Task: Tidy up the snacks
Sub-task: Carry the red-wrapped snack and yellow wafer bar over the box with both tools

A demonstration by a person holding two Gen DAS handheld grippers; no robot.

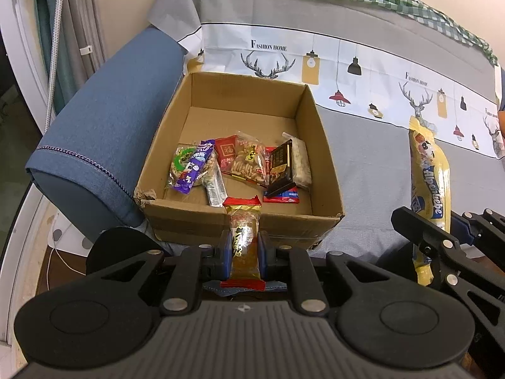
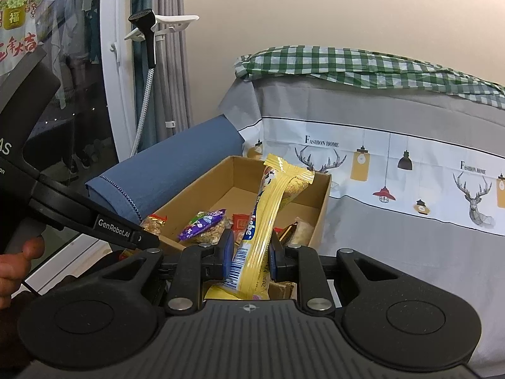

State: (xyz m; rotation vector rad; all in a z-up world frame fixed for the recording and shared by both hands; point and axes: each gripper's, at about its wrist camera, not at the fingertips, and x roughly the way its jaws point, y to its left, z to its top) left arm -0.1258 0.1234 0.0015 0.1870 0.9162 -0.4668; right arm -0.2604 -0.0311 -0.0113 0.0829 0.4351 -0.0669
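Snacks [image 1: 243,164] lie loose on the floor of an open cardboard box [image 1: 325,164], gathered toward its near side: a purple-wrapped bar [image 1: 195,169] at about 9 o'clock of the heap, a red packet [image 1: 226,154] and a clear bag of crackers [image 1: 249,161] in the middle, and a black packet [image 1: 279,167] leaning on a pale bar at 3 o'clock.

At 6 o'clock of the box, just over its near wall, the left hand-held gripper [image 1: 245,249] pinches a brown snack packet with red ends [image 1: 244,237], its blue pads pressed against both sides; the packet's top pokes above the box rim.

At 3 o'clock of the box, the right hand-held gripper [image 2: 252,254] clamps a long yellow Alpenliebe packet [image 2: 268,208] near its lower end. In the right wrist view the packet stands tilted, its top rising in front of the box's far right corner.

The box sits on a sofa draped in a grey cover [image 1: 372,170] printed with deer heads and lamps. A blue armrest [image 1: 104,132] touches the box at 9 o'clock. A green checked cloth [image 2: 363,66] lies along the sofa back at 12 o'clock.
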